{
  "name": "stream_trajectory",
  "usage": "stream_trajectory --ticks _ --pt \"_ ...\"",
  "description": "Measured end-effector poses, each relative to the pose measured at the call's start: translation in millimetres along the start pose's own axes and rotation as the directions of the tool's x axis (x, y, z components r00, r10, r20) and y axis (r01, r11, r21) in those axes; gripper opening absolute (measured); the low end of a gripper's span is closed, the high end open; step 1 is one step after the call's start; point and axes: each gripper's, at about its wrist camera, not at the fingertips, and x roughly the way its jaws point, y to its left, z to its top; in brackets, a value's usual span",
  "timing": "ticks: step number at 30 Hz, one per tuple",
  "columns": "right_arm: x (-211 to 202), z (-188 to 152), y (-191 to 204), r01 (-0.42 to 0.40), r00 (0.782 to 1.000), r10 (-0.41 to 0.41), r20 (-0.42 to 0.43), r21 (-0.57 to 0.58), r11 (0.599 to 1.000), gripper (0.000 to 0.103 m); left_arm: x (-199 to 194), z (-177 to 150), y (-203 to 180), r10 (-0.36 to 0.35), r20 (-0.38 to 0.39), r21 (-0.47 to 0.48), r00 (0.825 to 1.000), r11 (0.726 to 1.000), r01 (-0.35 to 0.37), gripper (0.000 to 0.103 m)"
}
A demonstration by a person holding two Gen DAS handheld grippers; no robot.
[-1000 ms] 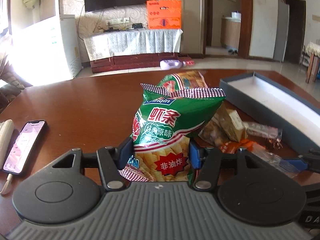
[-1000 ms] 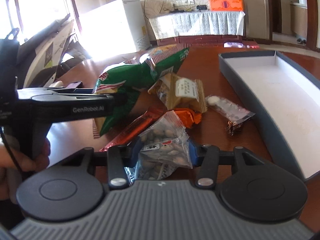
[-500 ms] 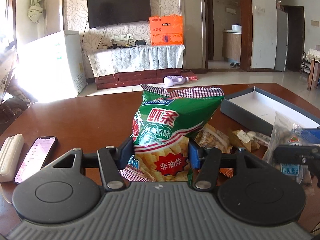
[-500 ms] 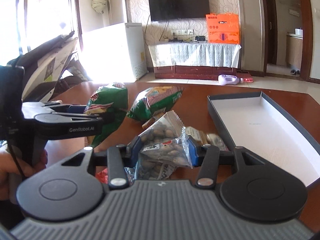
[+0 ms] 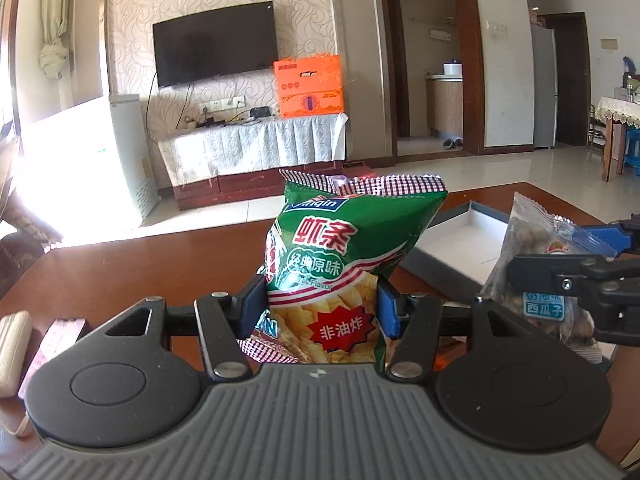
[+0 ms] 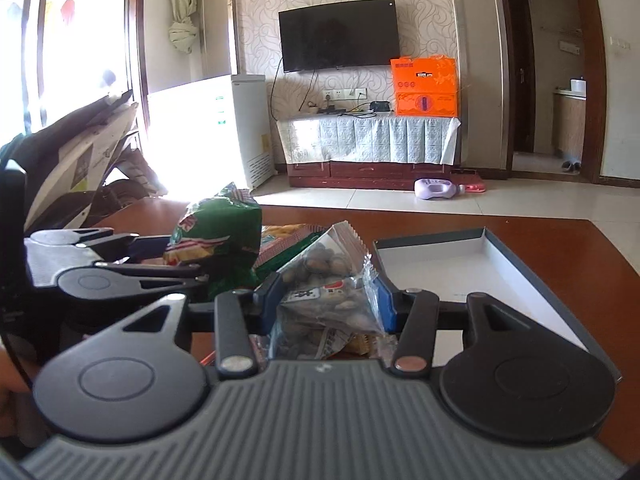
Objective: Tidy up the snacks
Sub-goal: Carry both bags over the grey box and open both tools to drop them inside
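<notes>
1. Currently, the left tool (image 5: 320,308) is clamped on the green shrimp-stick bag (image 5: 344,264); both blue pads press its lower half, and the bag stands upright, clear of the desk (image 5: 140,272).
2. Likewise, the right tool (image 6: 326,302) is clamped on the clear seed packet (image 6: 328,288), which sits tilted between the pads and off the desk surface.
3. Status: two snacks are gripped and lifted. Neither is inside the box (image 6: 480,268) yet.
4. Just beyond the right tool, a second green snack bag (image 6: 292,242) lies on the desk, and bits of orange and yellow wrapping show under the held packet. These items are judged to remain unsorted.
5. Farther out, the box lies open on the desk, to the right of both tools. The white floor that shows holds no snacks; its near portion is hidden behind the right tool.
6. Remaining work, as judged: carry both held snacks over the box, release them inside, then collect the rest from the desk.
</notes>
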Motion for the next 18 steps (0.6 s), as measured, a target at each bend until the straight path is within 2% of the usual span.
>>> stream_trajectory --ticks 10,18 --pt "-1 11 -42 0.069 0.997 -0.069 0.028 -0.016 0.997 0.051 19 27 -64 -0.038 0.032 0.073 0.999 0.997 0.035 0.062" --pt "1 5 -77 0.124 0.992 -0.124 0.033 0.024 0.992 0.051 51 44 -109 -0.112 0.041 0.101 0.993 0.989 0.108 0.062"
